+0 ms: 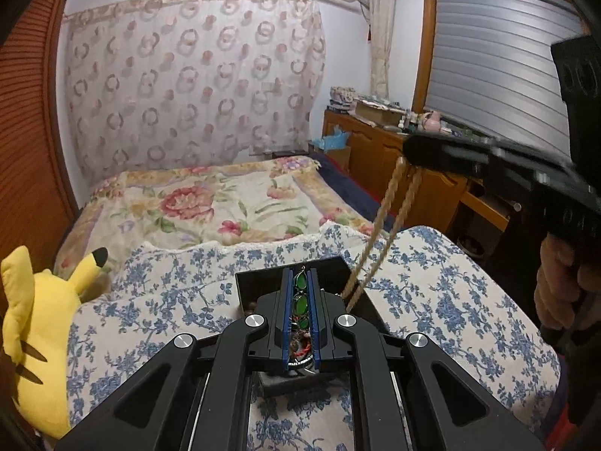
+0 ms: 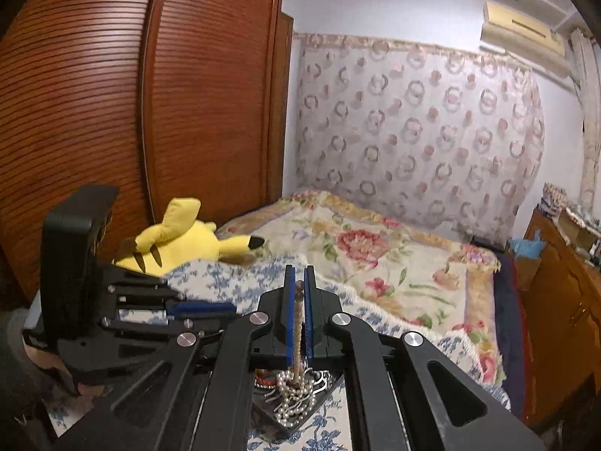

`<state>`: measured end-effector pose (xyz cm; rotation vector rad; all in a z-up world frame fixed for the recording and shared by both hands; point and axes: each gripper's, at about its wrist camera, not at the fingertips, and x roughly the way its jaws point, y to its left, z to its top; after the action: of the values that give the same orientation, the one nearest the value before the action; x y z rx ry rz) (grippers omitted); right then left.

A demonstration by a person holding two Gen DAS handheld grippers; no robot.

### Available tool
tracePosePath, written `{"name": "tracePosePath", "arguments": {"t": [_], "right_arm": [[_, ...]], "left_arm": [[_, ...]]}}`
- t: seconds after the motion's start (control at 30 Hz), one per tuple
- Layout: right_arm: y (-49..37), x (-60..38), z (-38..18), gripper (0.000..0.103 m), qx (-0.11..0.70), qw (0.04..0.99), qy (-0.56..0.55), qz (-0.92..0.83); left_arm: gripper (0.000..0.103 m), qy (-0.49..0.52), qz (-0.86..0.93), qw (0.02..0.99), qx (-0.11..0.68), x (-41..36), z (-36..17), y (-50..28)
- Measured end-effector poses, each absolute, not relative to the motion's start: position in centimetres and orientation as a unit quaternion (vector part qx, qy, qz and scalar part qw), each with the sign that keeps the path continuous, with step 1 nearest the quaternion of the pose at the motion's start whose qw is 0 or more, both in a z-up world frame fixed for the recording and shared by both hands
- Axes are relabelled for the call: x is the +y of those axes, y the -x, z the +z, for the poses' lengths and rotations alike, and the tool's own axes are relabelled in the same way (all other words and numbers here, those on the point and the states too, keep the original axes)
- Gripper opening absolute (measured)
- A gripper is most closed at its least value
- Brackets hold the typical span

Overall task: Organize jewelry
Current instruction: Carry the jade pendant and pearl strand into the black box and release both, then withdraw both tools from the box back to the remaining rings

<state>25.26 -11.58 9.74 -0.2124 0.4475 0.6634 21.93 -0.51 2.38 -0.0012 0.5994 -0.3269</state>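
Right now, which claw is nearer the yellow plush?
Left. The left claw holds green jewelry over the black tray beside the plush; the right claw lifts a beige cord farther away.

A home bedroom. A bed (image 1: pixel 210 203) is lying under a floral quilt (image 2: pixel 394 263), with a blue-and-white flowered cover (image 1: pixel 432 285) spreading over its near end. A yellow plush toy (image 1: pixel 41 319) is leaning beside a louvred wooden wardrobe (image 2: pixel 112 112). A patterned curtain (image 1: pixel 195 86) is hanging across the far wall, an air conditioner (image 2: pixel 522 34) sitting above it. A wooden dresser (image 1: pixel 379 150) is standing cluttered beside a shuttered window (image 1: pixel 499 60).
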Motion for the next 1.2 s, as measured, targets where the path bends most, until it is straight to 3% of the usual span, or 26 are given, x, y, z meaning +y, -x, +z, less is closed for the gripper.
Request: {"name": "tracePosePath", "arguments": {"t": [0.6,0.73,1.07,1.2], "right_arm": [[-28.2,-11.7,0.8,0.006,0.323,0.884,0.091,0.327],[-28.3,-11.9,0.4,0.019,0.324,0.886,0.090,0.319],[-27.4,-13.8,0.2,0.021,0.322,0.892,0.076,0.307],[-26.4,-14.7,-0.1,0.021,0.325,0.893,0.073,0.303]], "left_arm": [[0.007,-0.001,-0.155,0.937,0.314,-1.2,0.6,-24.9],[0.007,0.000,-0.154,0.936,0.316,-1.2,0.5,-25.2],[0.008,0.001,-0.153,0.937,0.313,-1.1,0.4,-25.2],[0.036,0.002,-0.151,0.939,0.309,-0.9,0.5,-25.0]]}}
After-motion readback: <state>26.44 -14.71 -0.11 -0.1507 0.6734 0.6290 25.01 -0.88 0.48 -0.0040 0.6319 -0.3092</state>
